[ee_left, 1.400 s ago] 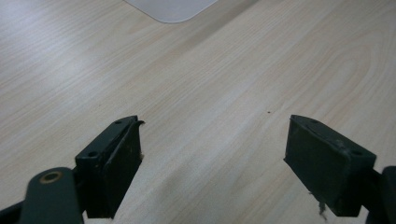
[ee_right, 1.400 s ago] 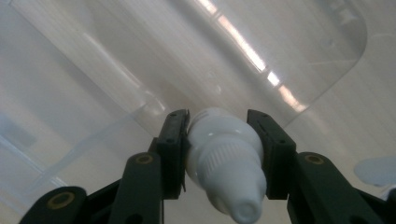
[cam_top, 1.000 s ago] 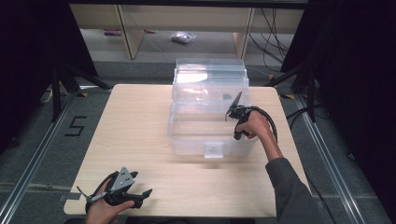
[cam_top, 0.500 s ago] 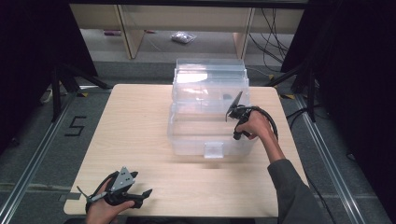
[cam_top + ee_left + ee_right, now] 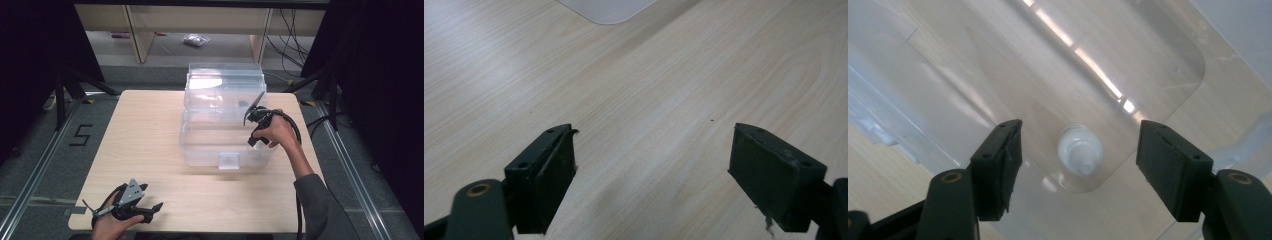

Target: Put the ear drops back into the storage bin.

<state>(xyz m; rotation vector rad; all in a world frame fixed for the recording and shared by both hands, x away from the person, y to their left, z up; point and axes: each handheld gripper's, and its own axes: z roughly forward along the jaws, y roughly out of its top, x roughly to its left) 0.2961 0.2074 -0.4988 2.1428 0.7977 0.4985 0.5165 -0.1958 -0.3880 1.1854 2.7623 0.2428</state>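
— Where is the right gripper (image 5: 253, 112)?

— Over the right side of the clear plastic box (image 5: 225, 120) that stands on the wooden table (image 5: 145, 135), toward its far half. The person's right hand (image 5: 272, 132) holds it at the box's right edge, pointing down into the open box.

— And what lies under it?

— A small white bottle (image 5: 1079, 150), seen from above through the right gripper view. It sits on the bottom of the box, cap end toward the camera.

— How does it lie against the fingers (image 5: 998, 167)?

— Between them, but farther down. It is a little nearer the left finger than the right one, and touches neither. The jaws are spread wide, holding nothing.

— The left gripper (image 5: 131, 205)?

— At the near left corner of the table, in the person's left hand (image 5: 112, 225), well apart from the box. In its own view the jaws are parted over bare wood, with a rounded corner of the box (image 5: 606, 7) at the top edge. It grips nothing.
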